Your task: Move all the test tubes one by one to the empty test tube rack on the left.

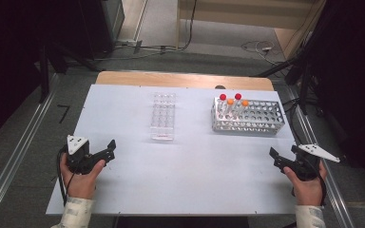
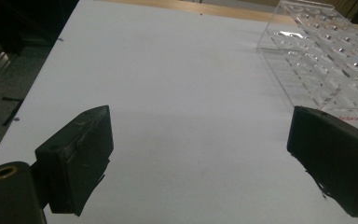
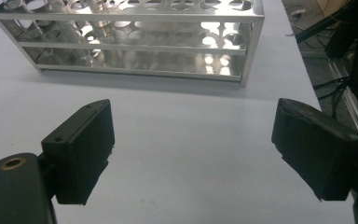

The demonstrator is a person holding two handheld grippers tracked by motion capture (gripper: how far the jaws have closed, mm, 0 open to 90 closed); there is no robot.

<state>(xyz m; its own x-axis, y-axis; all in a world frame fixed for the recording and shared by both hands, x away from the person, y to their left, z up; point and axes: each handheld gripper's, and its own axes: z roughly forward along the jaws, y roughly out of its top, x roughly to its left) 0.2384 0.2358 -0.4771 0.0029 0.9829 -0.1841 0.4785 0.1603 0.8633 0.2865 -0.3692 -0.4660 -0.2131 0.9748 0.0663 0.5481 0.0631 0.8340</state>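
the left hand-held gripper (image 1: 105,151) rests at the near left of the white bench (image 1: 190,180), held in the person's left hand (image 1: 80,178), its jaws spread wide with nothing between them. in the left gripper view the same left hand-held gripper (image 2: 198,154) shows bare bench surface between its two black jaws, and the clear plastic tube rack (image 2: 328,56) lies ahead and to the right, apart from the jaws. from the high view this clear plastic tube rack (image 1: 163,115) sits near the middle of the bench, its wells empty as far as can be seen.

the right hand-held gripper (image 1: 281,156) rests at the near right edge of the bench, held in the right hand (image 1: 308,186), its jaws also wide apart and holding nothing. in the right gripper view the right hand-held gripper (image 3: 193,149) faces the metal tube rack (image 3: 135,39), which stands ahead of it and well clear of the jaws. from the high view the metal tube rack (image 1: 256,118) stands at the far right of the bench, and four capped tubes stand upright in its left end: two with red caps (image 1: 223,97) and two with orange caps (image 1: 230,101). the two racks are well apart from each other.
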